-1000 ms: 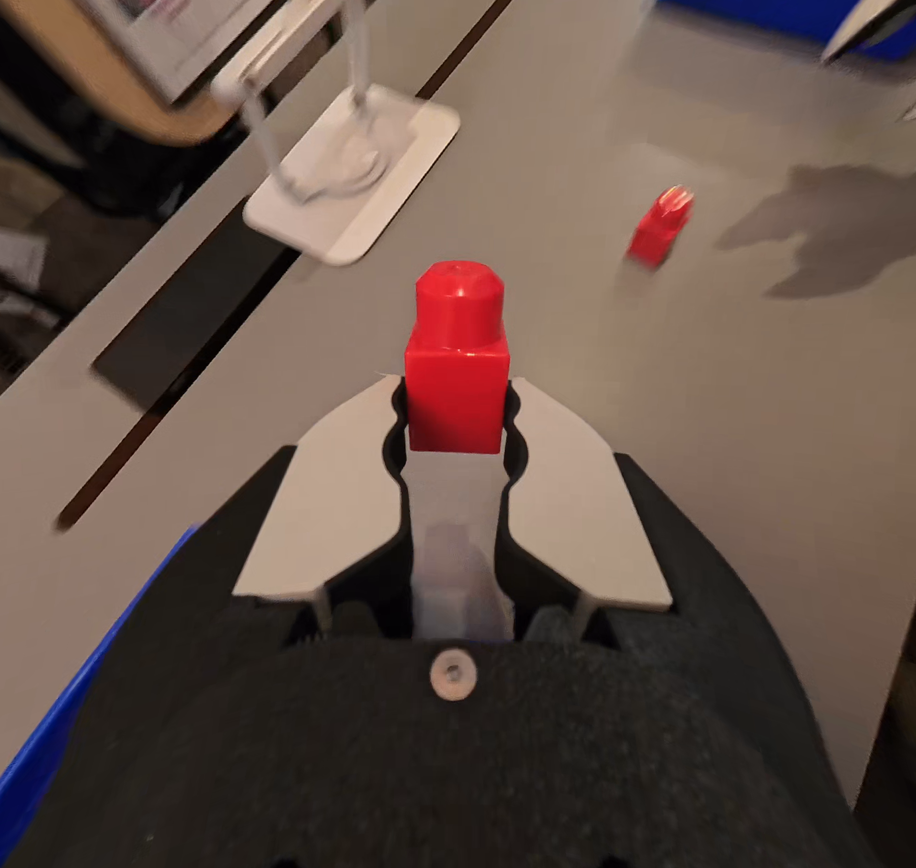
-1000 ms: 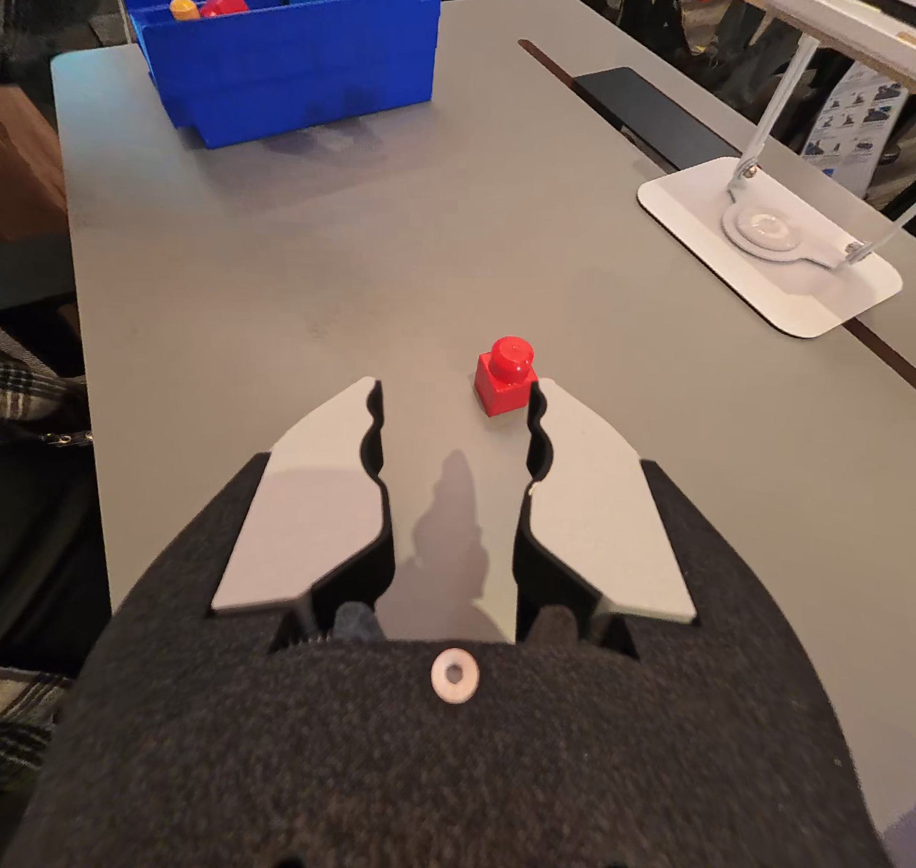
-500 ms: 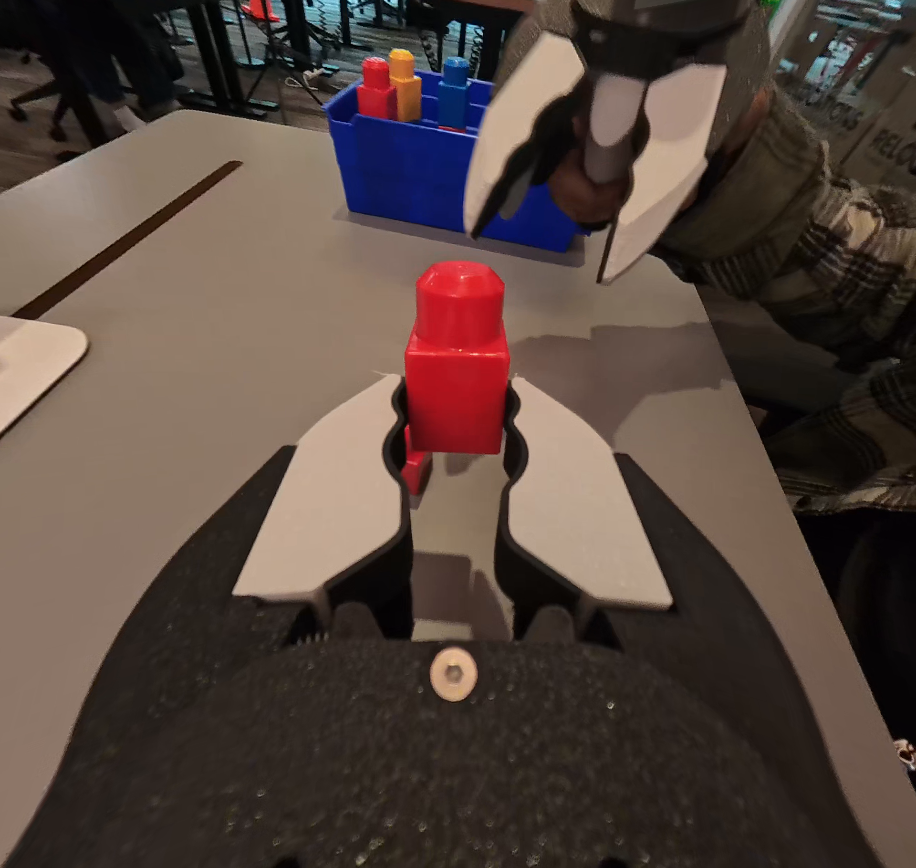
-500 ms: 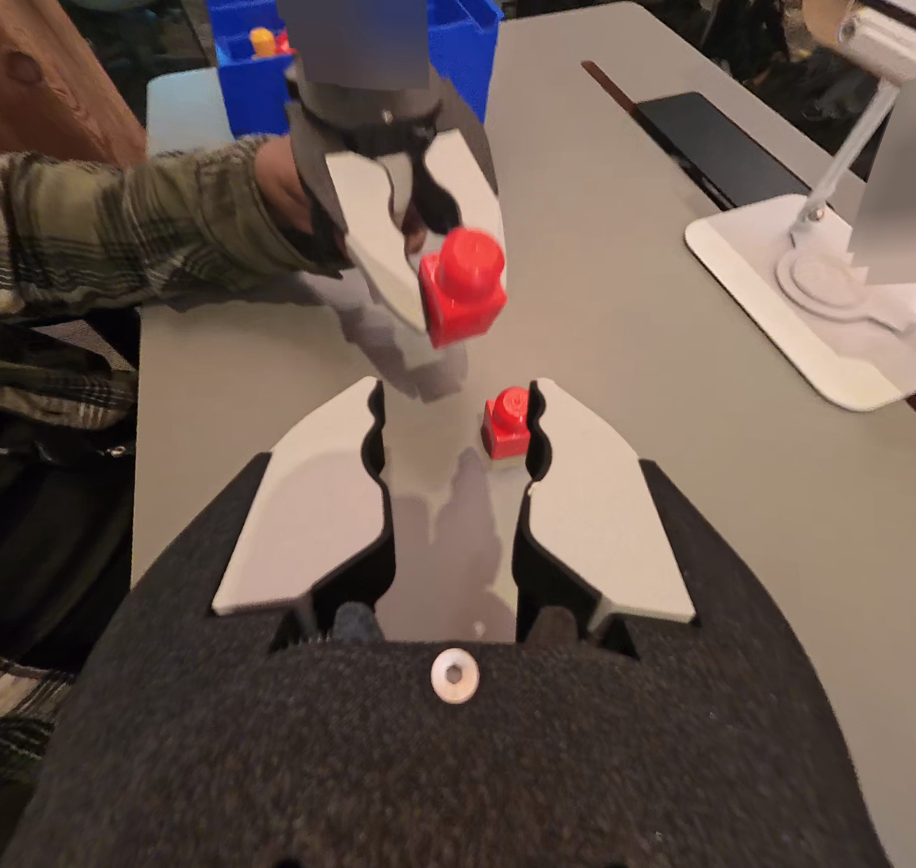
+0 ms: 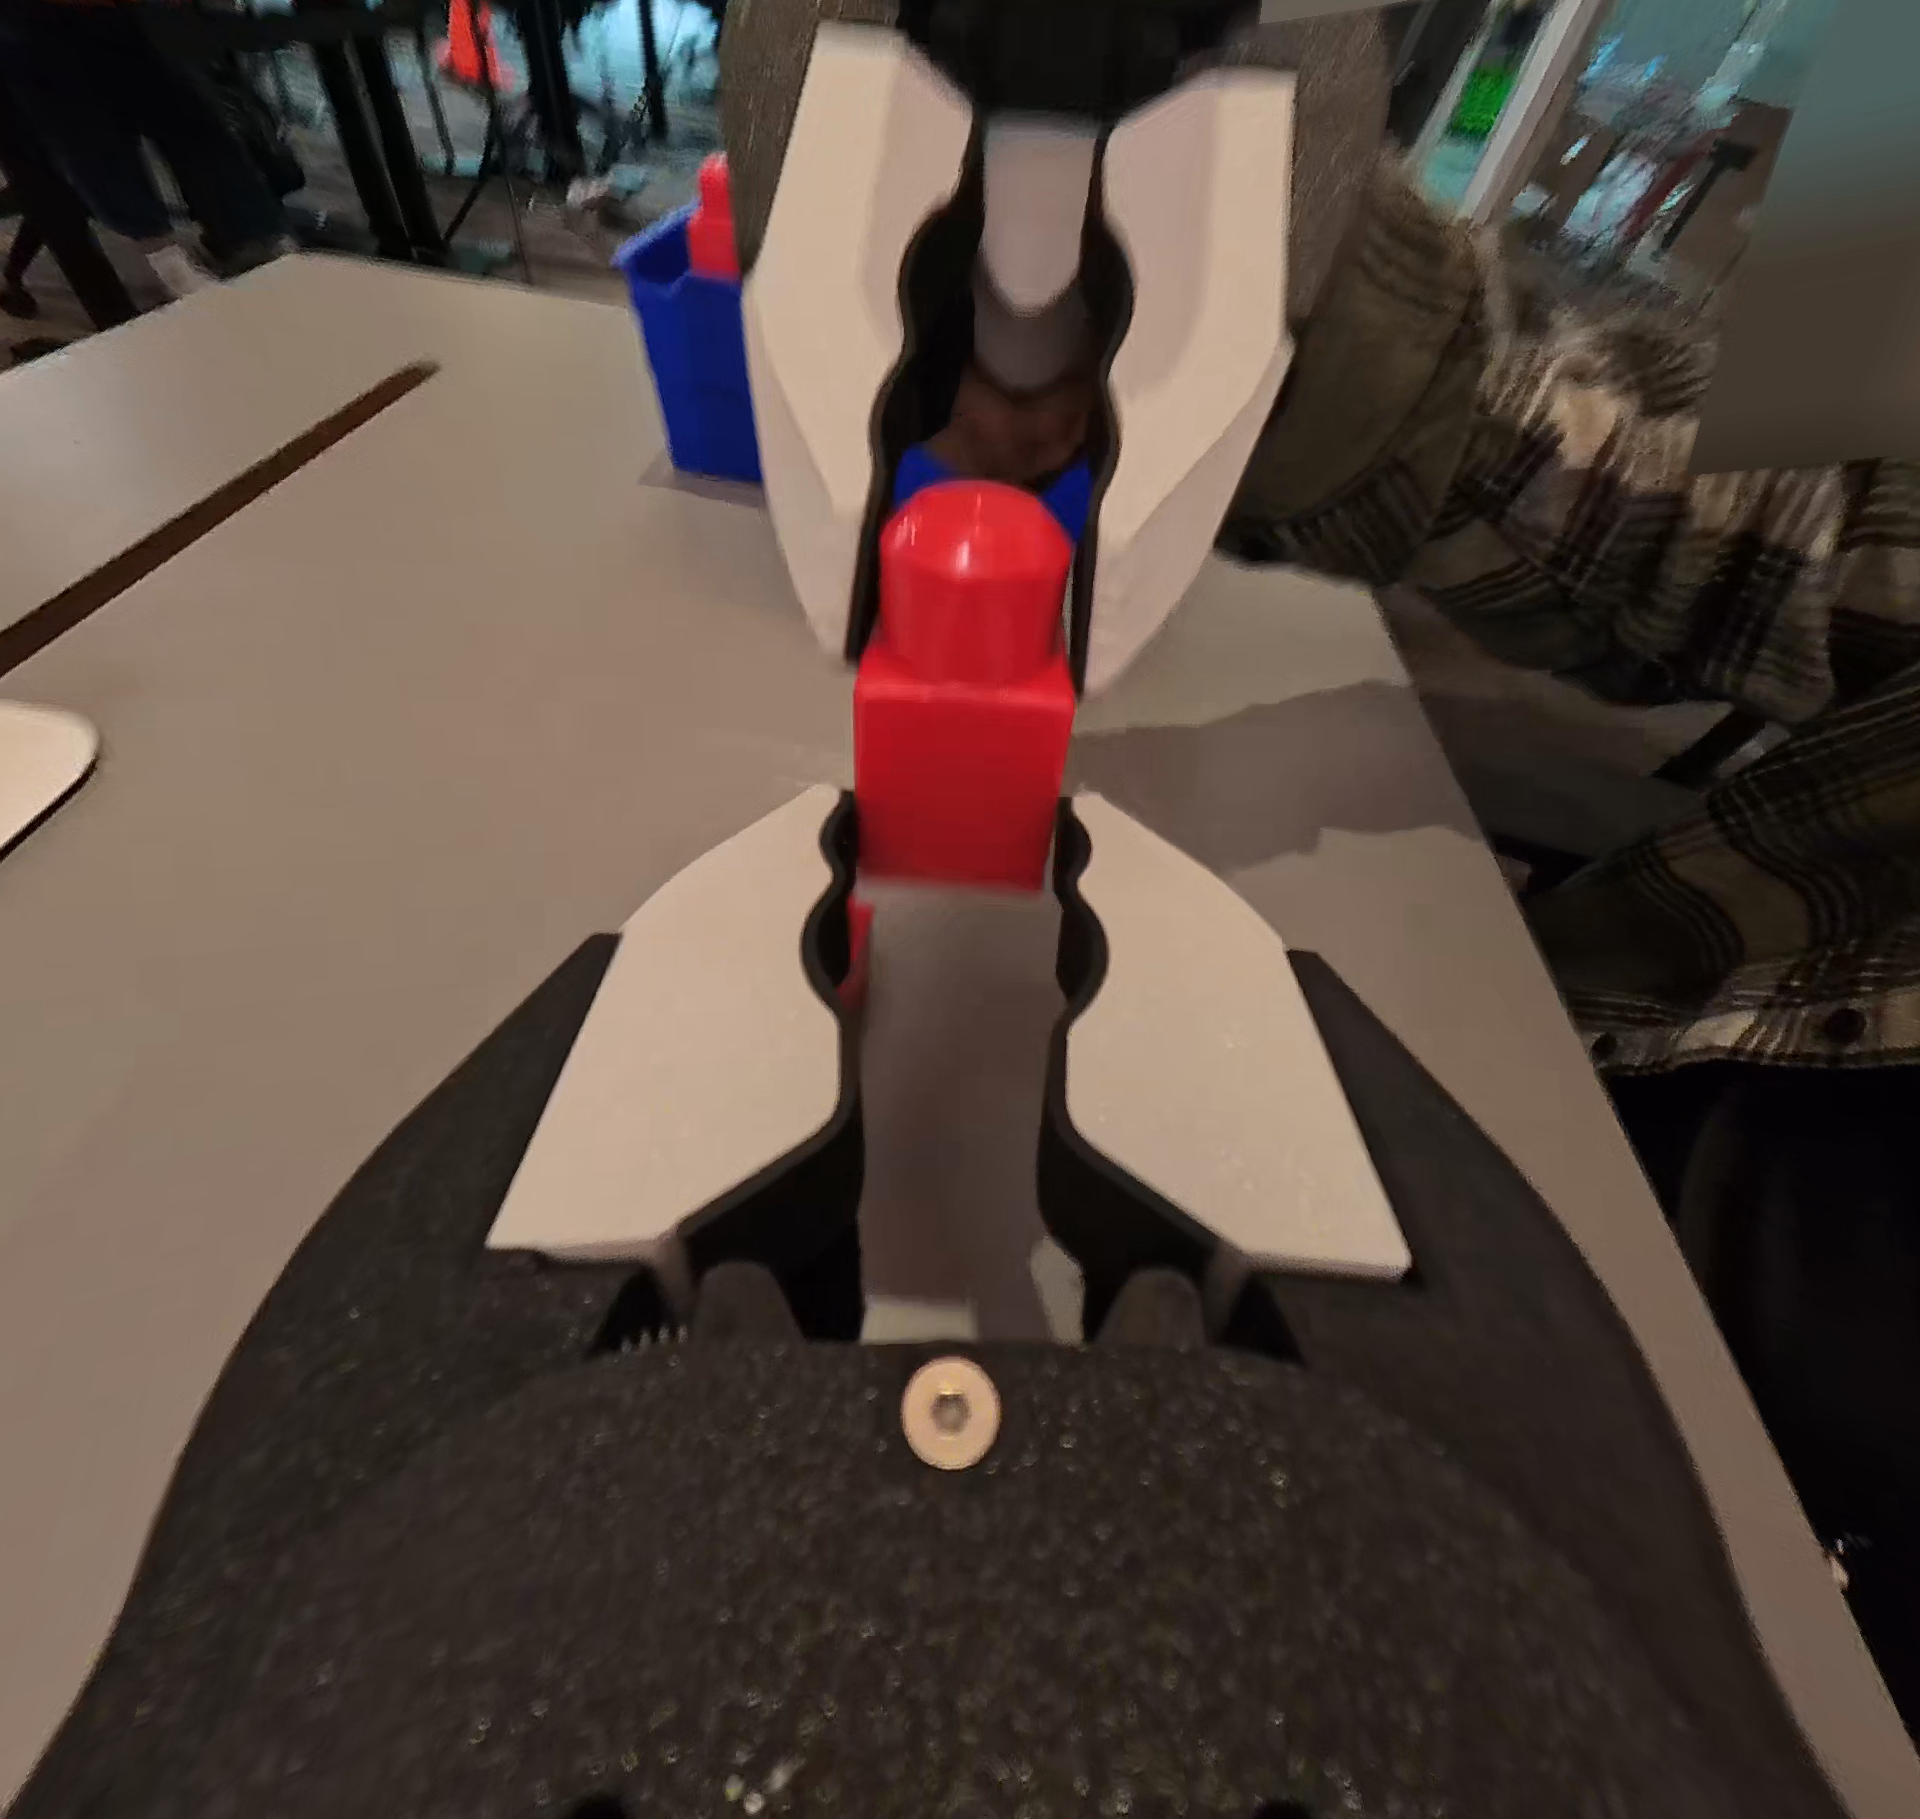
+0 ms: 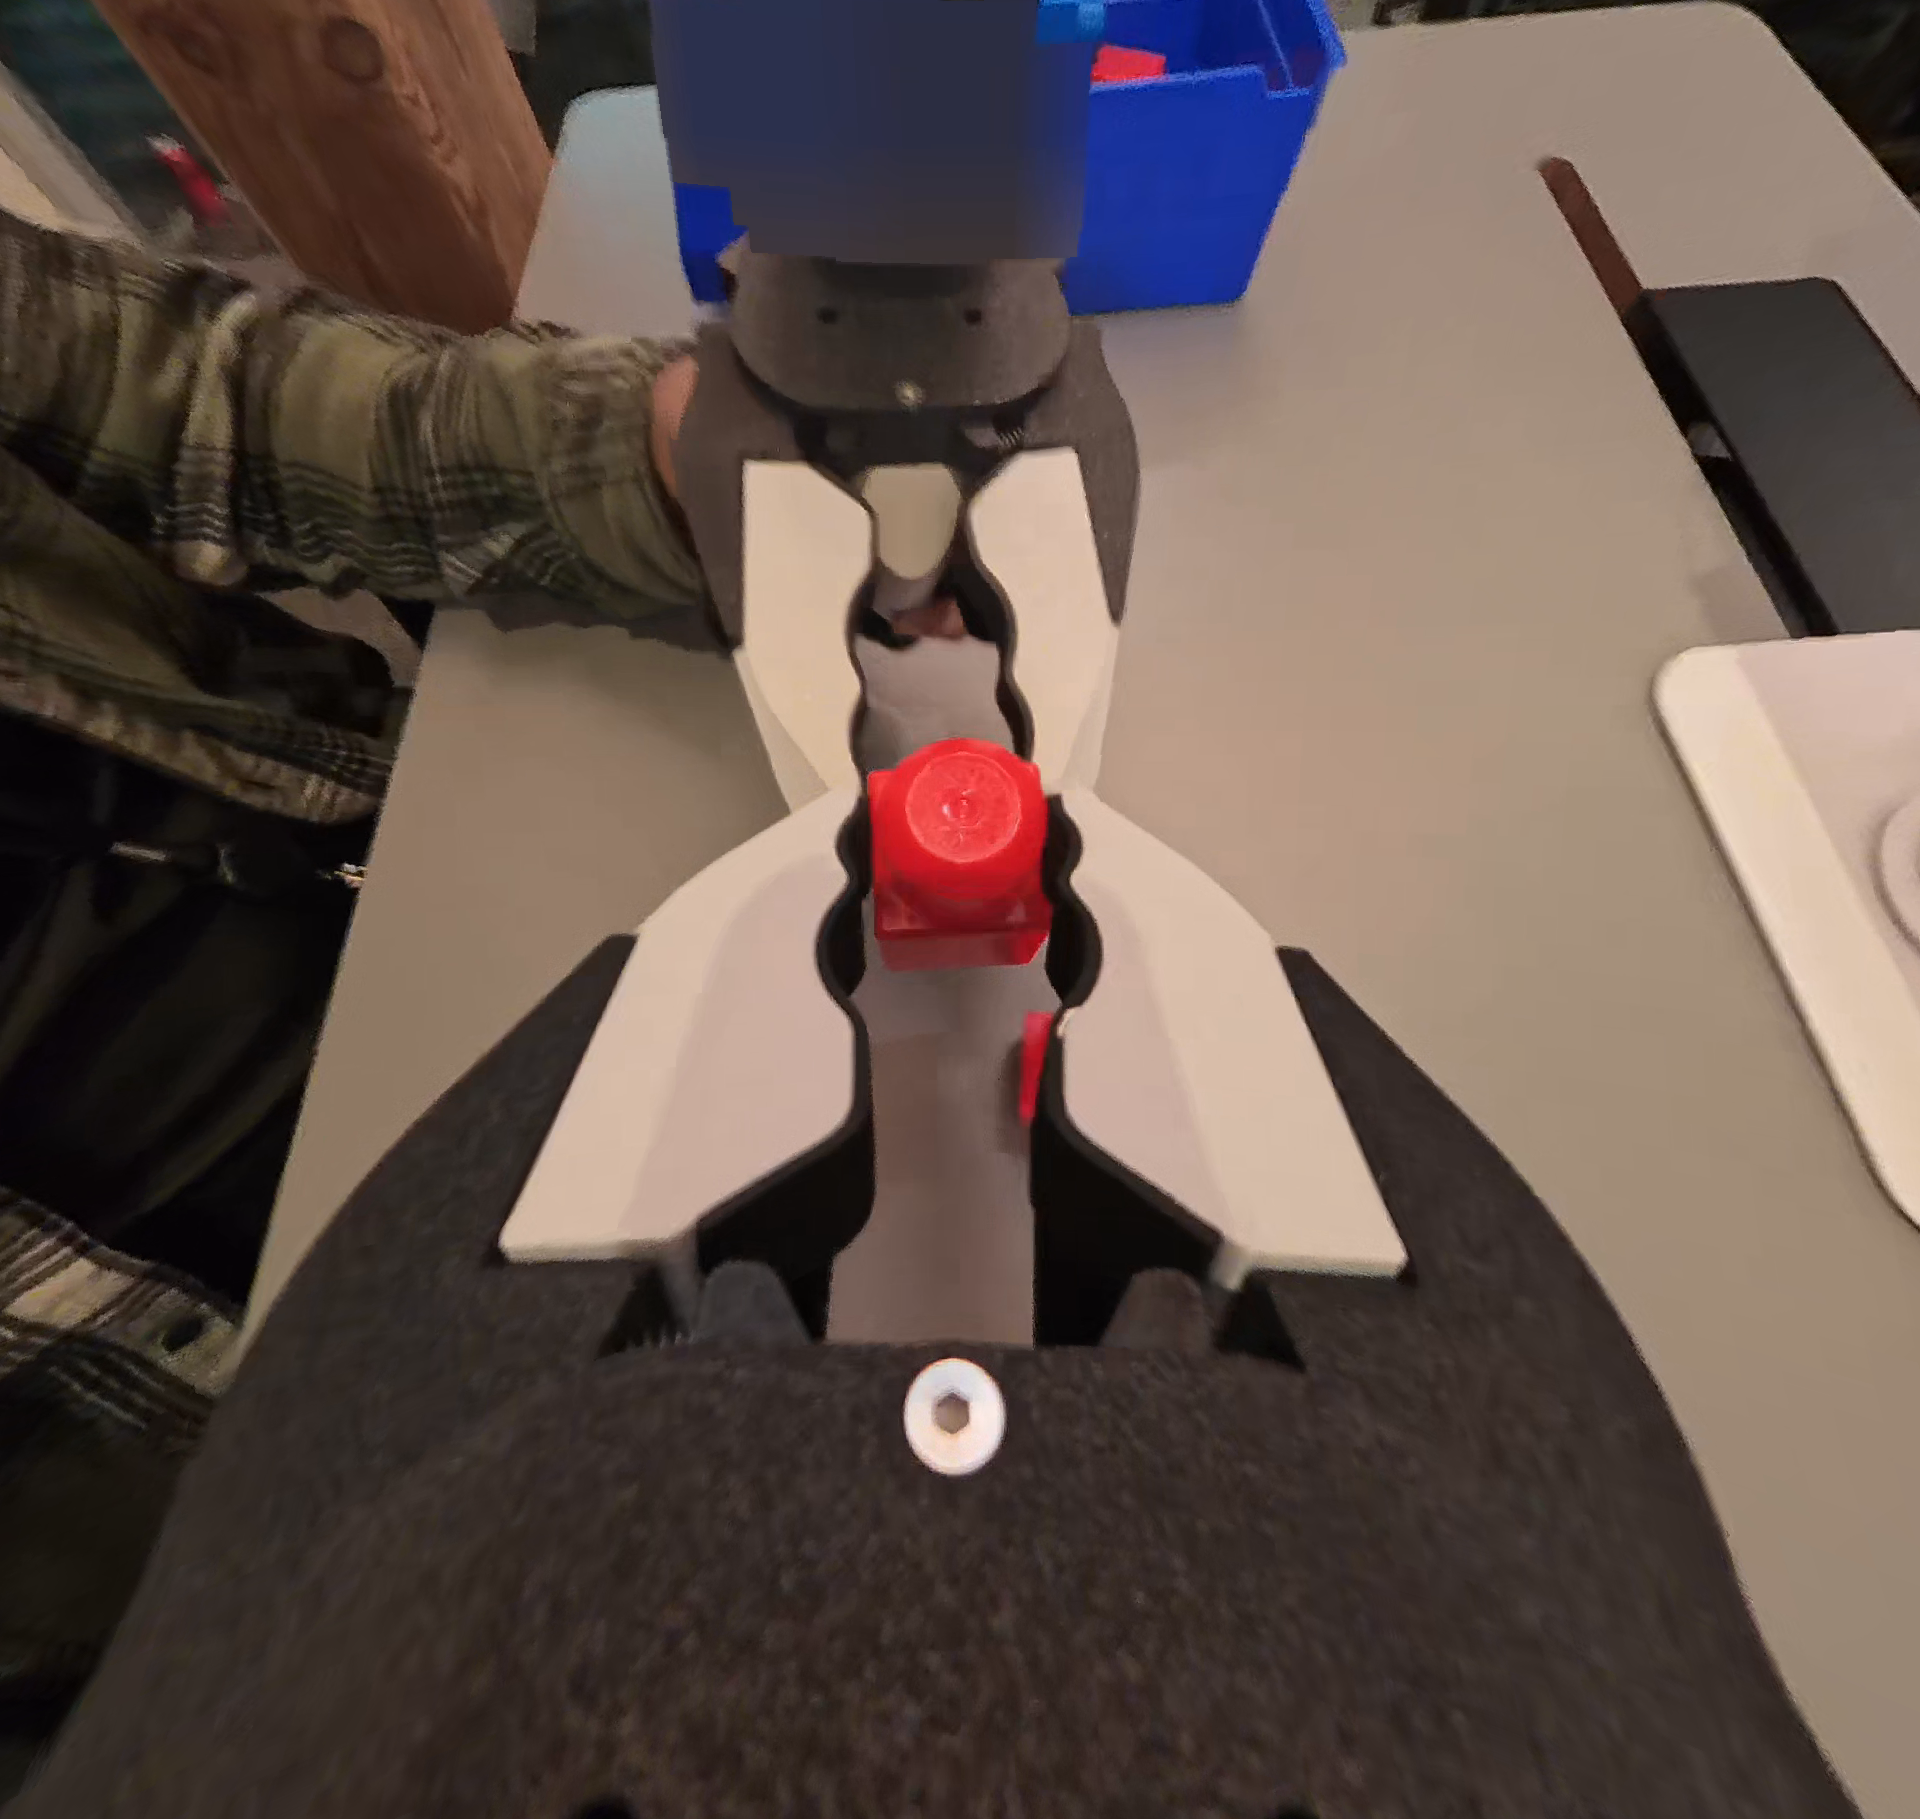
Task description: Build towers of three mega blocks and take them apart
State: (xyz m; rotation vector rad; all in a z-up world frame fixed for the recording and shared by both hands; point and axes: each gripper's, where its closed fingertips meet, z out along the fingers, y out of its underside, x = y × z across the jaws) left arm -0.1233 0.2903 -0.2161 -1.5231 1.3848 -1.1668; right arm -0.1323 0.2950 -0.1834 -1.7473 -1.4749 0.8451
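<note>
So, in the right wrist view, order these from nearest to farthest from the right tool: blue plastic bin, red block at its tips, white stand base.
1. Red block, between the right tool's tips.
2. White stand base, off to the right.
3. Blue plastic bin, at the table's far end.

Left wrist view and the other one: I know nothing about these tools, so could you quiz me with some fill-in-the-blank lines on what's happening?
1. The left gripper is shut on a block coloured ___.
2. A second block of that colour rests below on the ___.
3. The bin at the far end of the table is coloured ___.

Missing words: red; table; blue
</note>
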